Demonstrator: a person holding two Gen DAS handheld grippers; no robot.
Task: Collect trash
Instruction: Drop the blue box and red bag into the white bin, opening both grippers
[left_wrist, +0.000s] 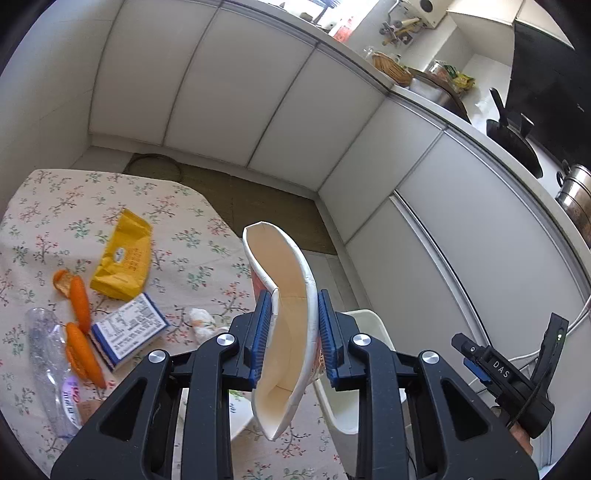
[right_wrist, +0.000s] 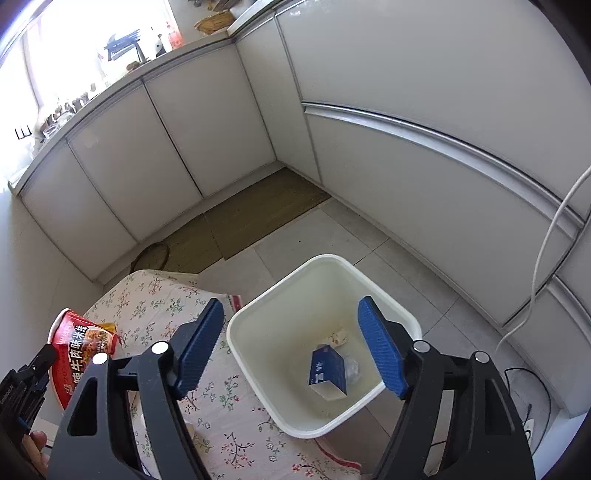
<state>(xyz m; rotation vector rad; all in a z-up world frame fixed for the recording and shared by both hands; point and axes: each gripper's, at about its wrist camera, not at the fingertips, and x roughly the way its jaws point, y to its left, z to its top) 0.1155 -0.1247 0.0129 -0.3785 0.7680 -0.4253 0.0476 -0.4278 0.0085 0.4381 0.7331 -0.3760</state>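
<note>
My left gripper (left_wrist: 293, 336) squeezes one crushed paper noodle cup (left_wrist: 286, 332), white inside and red-printed outside, flattened between my two blue ribbed pads (left_wrist: 260, 332). The cup's mouth rises beyond my fingertips and its base hangs down toward the camera.

To the left of those fingers, on the flower-patterned tablecloth (left_wrist: 48, 206), lies the remaining litter: one crumpled clear plastic bottle (left_wrist: 51, 365) nearest the camera, two orange carrot pieces (left_wrist: 83, 350) beside it, one small blue-and-white printed carton (left_wrist: 127, 330), one crumpled white tissue (left_wrist: 201, 321) just left of my left pad, then one scrap of orange peel (left_wrist: 61, 280) and, farthest out, one crinkled yellow wrapper (left_wrist: 123, 258).

My right gripper (right_wrist: 291, 345) stands wide open, with nothing between its two blue pads (right_wrist: 199, 347). Beyond and below them, framed between the fingers, sits one white square plastic bin (right_wrist: 258, 387) on the grey tiled floor, hard against the table's edge. Inside it I count one dark blue carton (right_wrist: 327, 371) lying tilted on the bottom, one crumpled clear piece just to its right, and one pale scrap behind it. Far to the left of my right fingers, the same red cup shows in my other gripper.
</note>
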